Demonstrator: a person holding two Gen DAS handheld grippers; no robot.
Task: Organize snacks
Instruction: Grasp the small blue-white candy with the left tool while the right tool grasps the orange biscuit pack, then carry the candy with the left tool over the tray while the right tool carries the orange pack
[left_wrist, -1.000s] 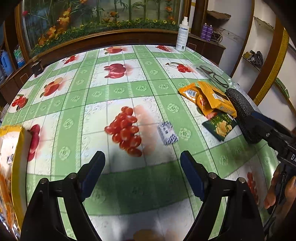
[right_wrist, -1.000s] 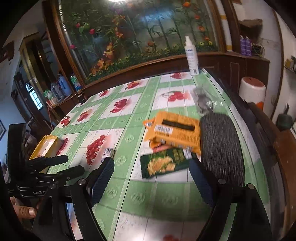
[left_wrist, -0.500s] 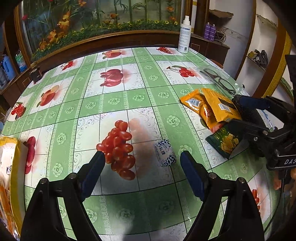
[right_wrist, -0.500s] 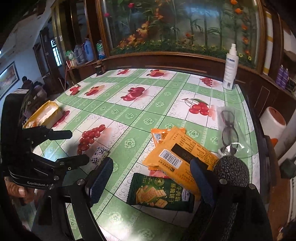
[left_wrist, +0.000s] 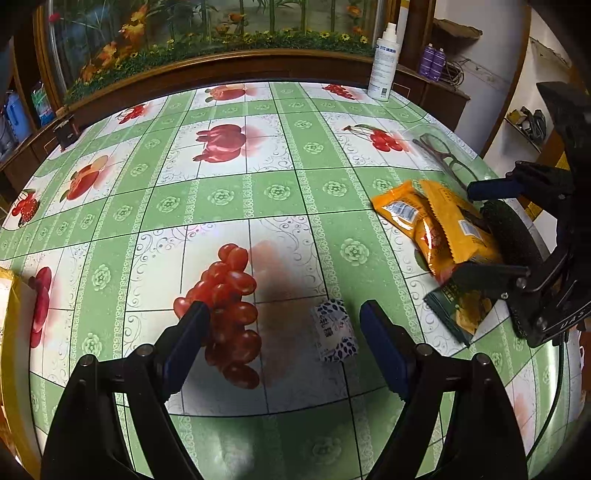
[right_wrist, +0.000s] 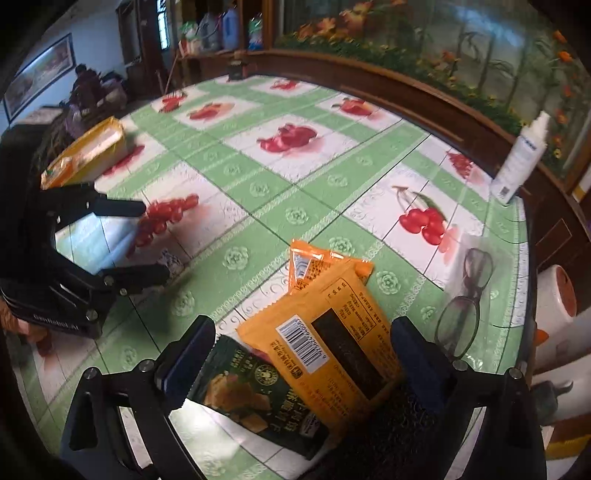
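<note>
The left gripper (left_wrist: 280, 325) hangs over the table (left_wrist: 229, 192) with its fingers spread apart and nothing between the pads; the small blue-and-white patterned packet (left_wrist: 334, 330) lies flat on the fruit-print cloth just inside the right-hand finger, at about 4 o'clock from the printed red grapes (left_wrist: 225, 295), and no pad touches it. The right gripper (right_wrist: 301, 350) is angled down over the snack pile near the table's edge; its jaws have just been opening and now stand wide, with the pile lying between them but no pad pressing on it. In the right wrist view the large orange packet (right_wrist: 332, 332) lies uppermost, barcode side up, overlapping a second orange packet (right_wrist: 314, 258) at its 12 o'clock and the dark green cracker packet (right_wrist: 255, 391) at its 7 o'clock. A black textured object (right_wrist: 391, 424) lies at 4 o'clock of the pile, partly under the right-hand finger; what it is cannot be told. A pair of glasses (right_wrist: 465, 295) in a clear sleeve rests at 2 o'clock of the pile. A white spray bottle (right_wrist: 521, 162) stands upright at the far edge. A yellow tray (right_wrist: 88, 151) sits well apart at the opposite side of the table.
</note>
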